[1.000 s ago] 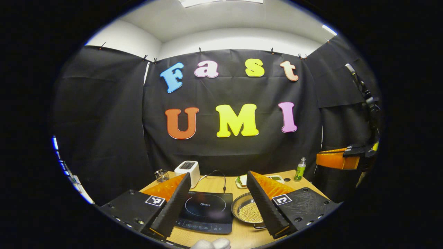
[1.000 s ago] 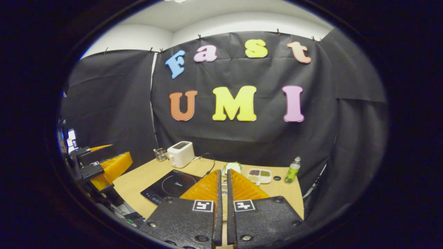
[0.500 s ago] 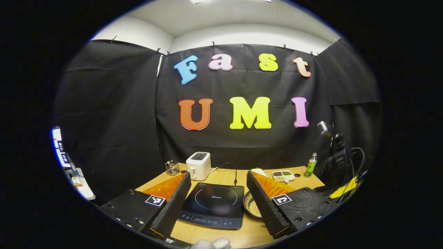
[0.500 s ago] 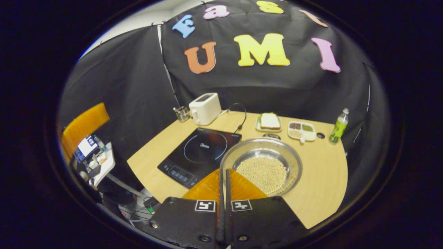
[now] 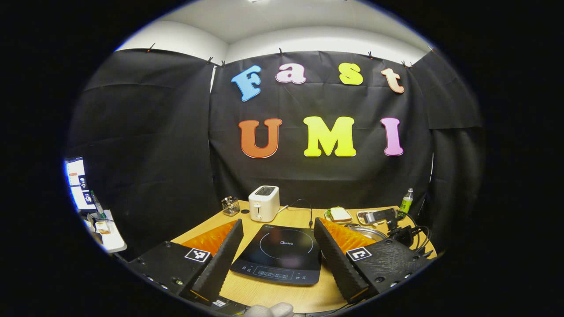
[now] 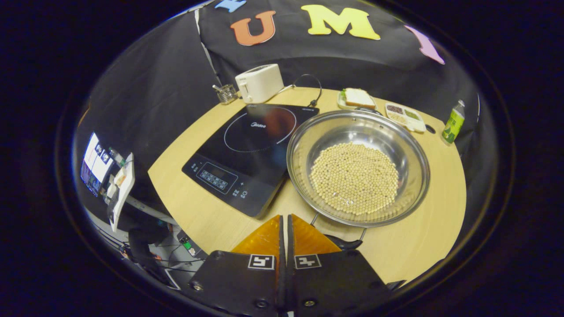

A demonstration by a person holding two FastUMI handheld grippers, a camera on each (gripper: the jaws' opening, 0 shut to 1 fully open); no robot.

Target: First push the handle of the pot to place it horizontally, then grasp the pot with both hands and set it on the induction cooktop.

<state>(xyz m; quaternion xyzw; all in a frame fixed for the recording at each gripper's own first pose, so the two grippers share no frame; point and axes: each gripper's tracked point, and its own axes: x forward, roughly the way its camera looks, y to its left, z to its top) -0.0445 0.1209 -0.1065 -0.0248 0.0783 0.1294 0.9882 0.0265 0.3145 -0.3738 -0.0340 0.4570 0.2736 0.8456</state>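
Observation:
A steel pot (image 6: 304,145) holding pale beans (image 6: 354,178) stands on the wooden table (image 6: 207,211), just right of the black induction cooktop (image 6: 246,149). Its near black handle (image 6: 348,243) points toward me, and a far handle (image 6: 365,108) sits at the opposite rim. My right gripper (image 6: 284,216) is shut with nothing in it, its tips low over the table just left of the near handle. My left gripper (image 5: 277,222) is open, and the cooktop (image 5: 282,255) lies beyond its fingers. The pot's rim (image 5: 368,231) peeks past the right finger.
A white toaster (image 6: 259,82), a wire holder (image 6: 227,92), a sandwich plate (image 6: 358,97), a divided snack tray (image 6: 405,116) and a green bottle (image 6: 454,122) line the table's back. The cooktop's cord (image 6: 308,88) loops behind it. A side stand with a screen (image 6: 99,165) stands at left.
The right gripper tipped down and came in low toward the pot's near handle, still shut. The left gripper shifted left, bringing the cooktop between its open fingers.

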